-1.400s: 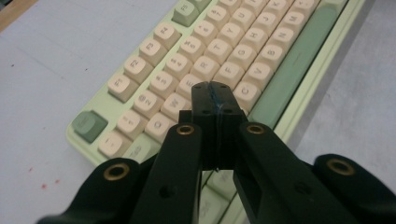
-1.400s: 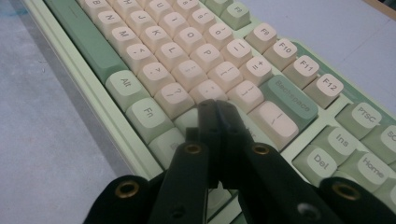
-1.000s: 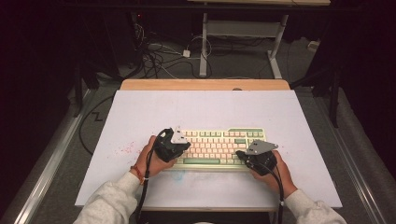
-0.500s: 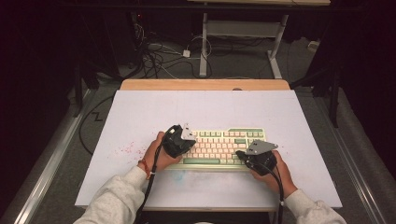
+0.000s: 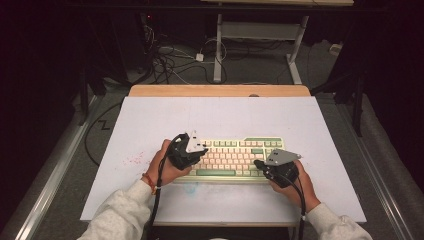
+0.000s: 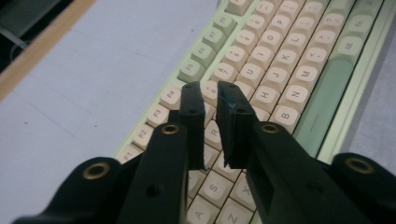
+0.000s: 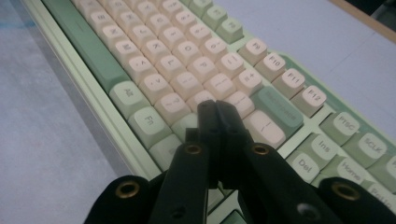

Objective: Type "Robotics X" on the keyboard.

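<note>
While flat on the counter [image 5: 150, 120] beneath both tools, mechanical keyboard [image 5: 235, 156]: rigid, light, slippery keycaps; better gripped by frame edges. Left tool [image 6: 210, 95] slightly spread over keys, right tool [image 7: 215, 111] pressed together.

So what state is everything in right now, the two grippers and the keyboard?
Left gripper: jaws slightly apart, nothing between them, tips over the keyboard's left-hand letter keys.
Right gripper: jaws closed together, empty, tips over keys near the right end.
Keyboard: lying flat on the table, keys up, all keycaps seemingly in place.
</note>
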Demonstrator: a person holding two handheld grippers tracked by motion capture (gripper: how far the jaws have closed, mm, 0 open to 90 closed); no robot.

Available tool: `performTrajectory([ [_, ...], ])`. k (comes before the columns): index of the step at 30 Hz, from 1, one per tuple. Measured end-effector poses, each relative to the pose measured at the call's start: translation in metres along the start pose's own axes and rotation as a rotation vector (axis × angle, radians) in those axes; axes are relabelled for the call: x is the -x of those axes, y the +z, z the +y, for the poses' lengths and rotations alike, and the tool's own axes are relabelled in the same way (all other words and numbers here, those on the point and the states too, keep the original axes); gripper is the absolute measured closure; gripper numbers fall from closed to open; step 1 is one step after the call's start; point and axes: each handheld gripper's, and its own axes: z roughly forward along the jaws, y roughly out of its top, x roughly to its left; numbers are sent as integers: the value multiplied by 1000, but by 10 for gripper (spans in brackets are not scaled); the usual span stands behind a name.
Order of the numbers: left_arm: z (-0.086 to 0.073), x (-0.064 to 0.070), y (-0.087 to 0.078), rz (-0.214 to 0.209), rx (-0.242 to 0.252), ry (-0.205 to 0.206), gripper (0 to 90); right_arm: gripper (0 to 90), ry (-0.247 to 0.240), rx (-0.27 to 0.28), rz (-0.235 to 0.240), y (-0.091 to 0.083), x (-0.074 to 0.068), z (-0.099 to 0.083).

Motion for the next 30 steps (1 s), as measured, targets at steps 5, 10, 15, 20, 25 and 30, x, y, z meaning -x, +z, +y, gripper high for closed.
performTrajectory([
  [5,-15,0,-17,23,40,16,694,900,-1,21,0,-7,0,3],
  [10,-35,-2,-25,49,62,8,519,900,3,28,2,-10,1,5],
  [15,-57,2,-32,95,64,-13,285,900,7,36,8,-11,1,7],
  [20,-79,4,-37,108,55,-50,200,900,10,41,12,-8,1,11],
  [25,-96,9,-42,116,39,-103,189,900,-5,35,23,1,-1,18],
  [30,-105,15,-51,118,30,-121,190,900,-17,35,35,13,-3,31],
])
